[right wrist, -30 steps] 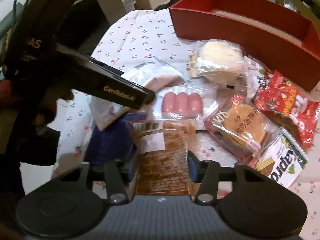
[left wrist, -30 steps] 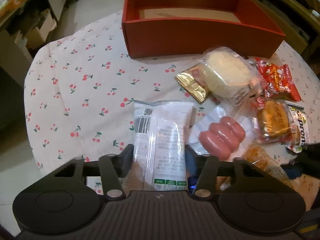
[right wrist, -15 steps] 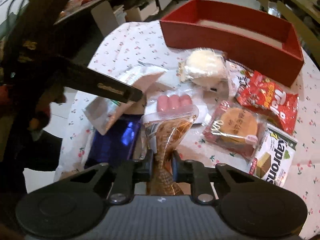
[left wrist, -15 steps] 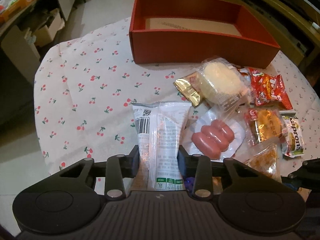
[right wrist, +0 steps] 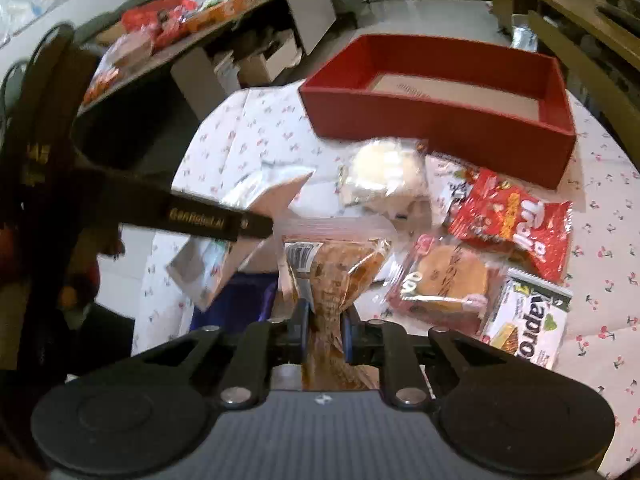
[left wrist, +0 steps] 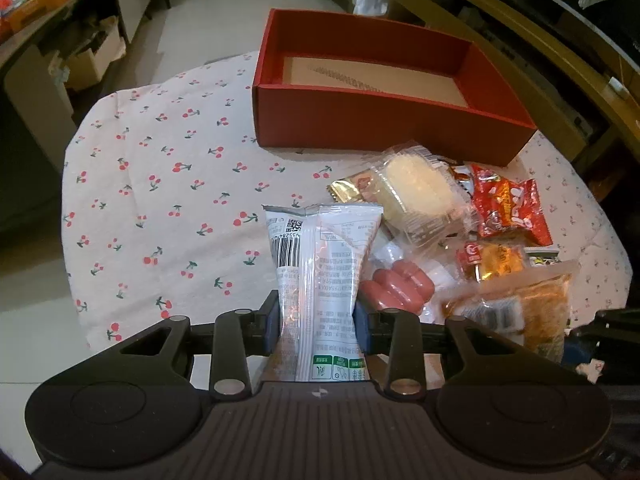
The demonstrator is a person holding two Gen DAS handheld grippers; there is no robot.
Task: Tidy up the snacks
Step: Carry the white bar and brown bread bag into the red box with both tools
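Table surface and its load

My work table carries a cherry-print cloth (left wrist: pixel 168 184). On it at the far side rests the red box (left wrist: pixel 384 120). In front of the box lie a pale cake pack (left wrist: pixel 416 192), a gold sachet (left wrist: pixel 350 188), a red snack bag (left wrist: pixel 506 208), a sausage pack (left wrist: pixel 396 290), an orange bun pack (right wrist: pixel 448 280) and a wafer pack (right wrist: pixel 528 328).
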